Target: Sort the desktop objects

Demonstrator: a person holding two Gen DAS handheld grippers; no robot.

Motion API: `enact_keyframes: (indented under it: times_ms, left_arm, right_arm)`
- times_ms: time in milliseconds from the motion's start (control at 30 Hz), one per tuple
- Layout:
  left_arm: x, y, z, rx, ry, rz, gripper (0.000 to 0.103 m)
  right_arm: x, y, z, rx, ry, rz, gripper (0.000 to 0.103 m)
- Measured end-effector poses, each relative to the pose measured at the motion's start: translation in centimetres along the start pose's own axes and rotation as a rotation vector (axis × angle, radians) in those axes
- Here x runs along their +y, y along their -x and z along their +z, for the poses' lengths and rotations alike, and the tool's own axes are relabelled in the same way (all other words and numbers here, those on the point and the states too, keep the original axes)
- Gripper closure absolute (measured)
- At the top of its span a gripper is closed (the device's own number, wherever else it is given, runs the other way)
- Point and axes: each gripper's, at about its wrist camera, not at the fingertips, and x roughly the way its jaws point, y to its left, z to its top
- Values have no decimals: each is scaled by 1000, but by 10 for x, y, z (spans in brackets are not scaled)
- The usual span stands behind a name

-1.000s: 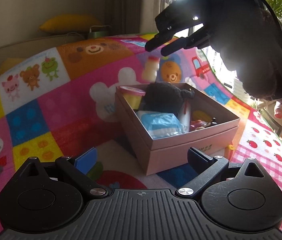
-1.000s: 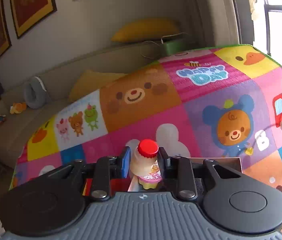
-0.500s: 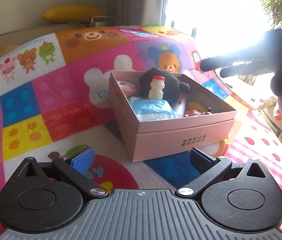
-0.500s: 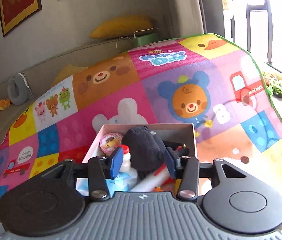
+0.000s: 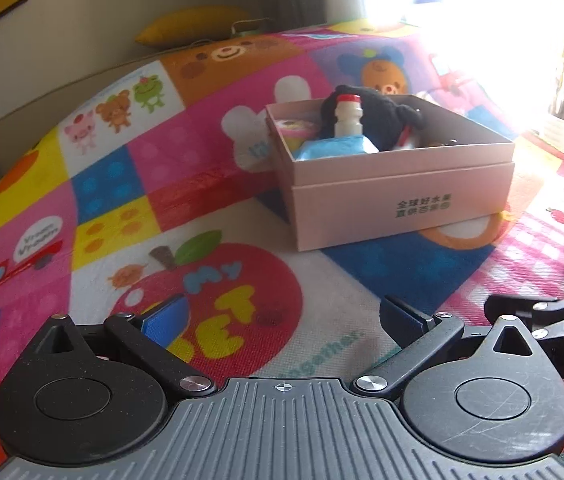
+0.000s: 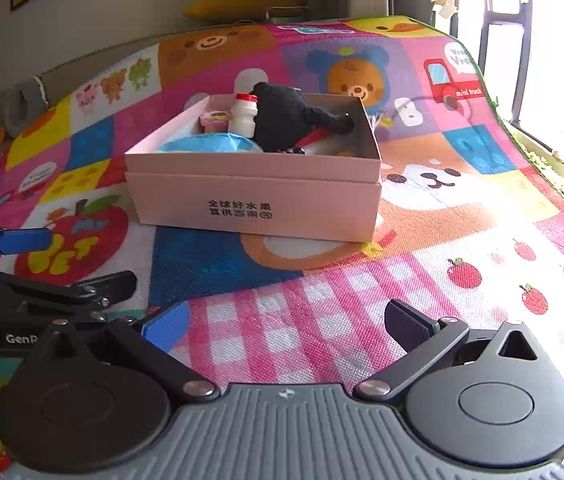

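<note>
The left gripper point(image 5: 282, 320) hangs low over the colourful cartoon-print play mat point(image 5: 130, 184) with its two fingers spread wide and nothing between them; one fingertip carries a blue pad point(image 5: 166, 318), the other looks dark. Below it lies the mat's red apple picture with yellow letters. The right gripper point(image 6: 286, 324) is just beside it, likewise spread wide and empty, over a pink-and-white checked patch of the mat. Each wrist view catches the other tool at its edge.

Ahead of both grippers, well apart from them, sits the pale pink cardboard box point(image 5: 402, 196) with dark green printed characters on its near side, open at the top. Inside it stands a small white plastic bottle with a red cap point(image 6: 244, 118), upright, touching a black knitted soft toy point(image 6: 288, 120) that rises above the rim. In front of the bottle lies a light blue plastic-wrapped packet point(image 6: 210, 146), and beside the bottle a small round pink-lidded cup point(image 6: 215, 120). Something red and white shows under the toy, too hidden to name.

Beyond the mat runs a beige sofa back with a yellow cushion point(image 6: 242, 2).
</note>
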Motion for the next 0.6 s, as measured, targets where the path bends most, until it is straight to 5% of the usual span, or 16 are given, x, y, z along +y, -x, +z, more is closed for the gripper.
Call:
enact_keyframes:
  times_ms: [67,200,600]
  left_arm:
    - [5,-8,1,46,26,1,0]
    - [15,-15,2,65,99,-45,0]
    - [14,-14,2,65,96,-43,0]
  right_arm:
    - [-1,-10,-1,68,-16,-23,0]
    - [-4,-18,1,42,-14,-39,0]
    - [-8,-28,7,7,-54,-75,0]
